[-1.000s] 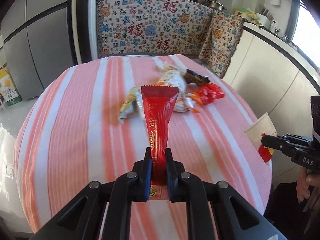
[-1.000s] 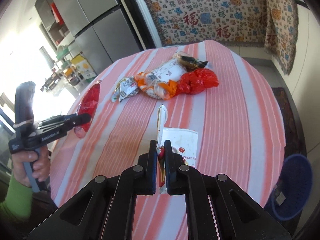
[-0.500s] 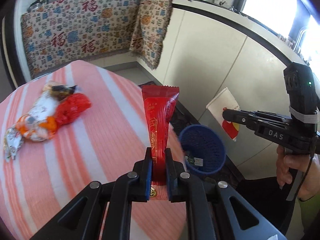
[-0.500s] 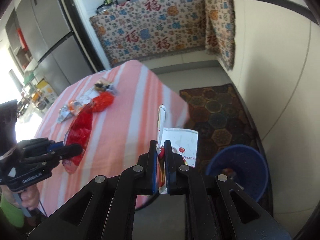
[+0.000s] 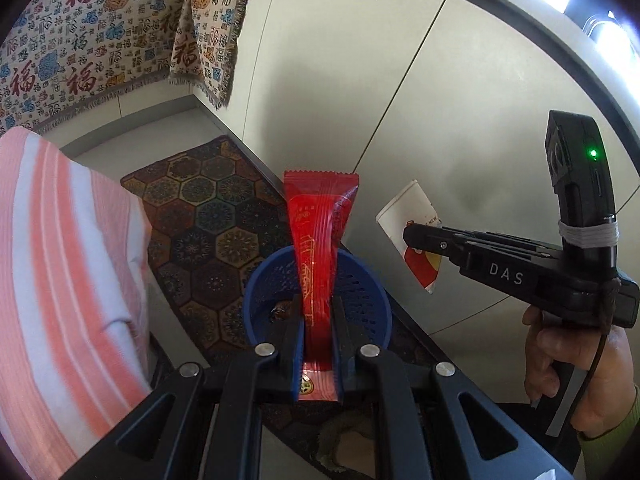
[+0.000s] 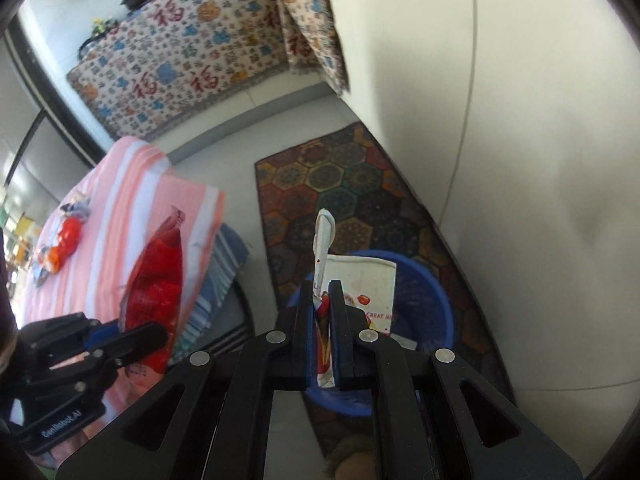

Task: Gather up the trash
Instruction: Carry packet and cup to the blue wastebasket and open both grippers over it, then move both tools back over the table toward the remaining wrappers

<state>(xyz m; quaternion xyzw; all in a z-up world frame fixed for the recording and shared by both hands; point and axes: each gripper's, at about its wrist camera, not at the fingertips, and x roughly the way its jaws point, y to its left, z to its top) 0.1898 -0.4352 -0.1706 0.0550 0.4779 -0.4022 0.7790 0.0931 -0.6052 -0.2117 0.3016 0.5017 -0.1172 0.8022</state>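
Left wrist view: the left gripper [image 5: 317, 344] is clamped on the near end of a red wrapper [image 5: 320, 248], which stands upright from the jaws with its crimped far end free. The wrapper is over the blue bin [image 5: 256, 300] on the floor, between the striped table [image 5: 60, 280] at left and the cabinet wall at right. At right, the right gripper [image 5: 416, 236] pinches a white wrapper [image 5: 412, 216]. Right wrist view: the right gripper [image 6: 322, 320] is pressed together on the white wrapper [image 6: 368, 292], gripped near its lower edge, with the bin [image 6: 436, 308] directly beyond. At left, the left gripper [image 6: 152, 332] holds the red wrapper [image 6: 160, 272] beside the table [image 6: 120, 200]; further trash [image 6: 66, 236] lies at the table's far end. Handling judgement: both wrappers are thin film, very light, limp and slick. Grip a flat sealed end. On release they may flutter or cling to the pads, so drop them low over the bin.
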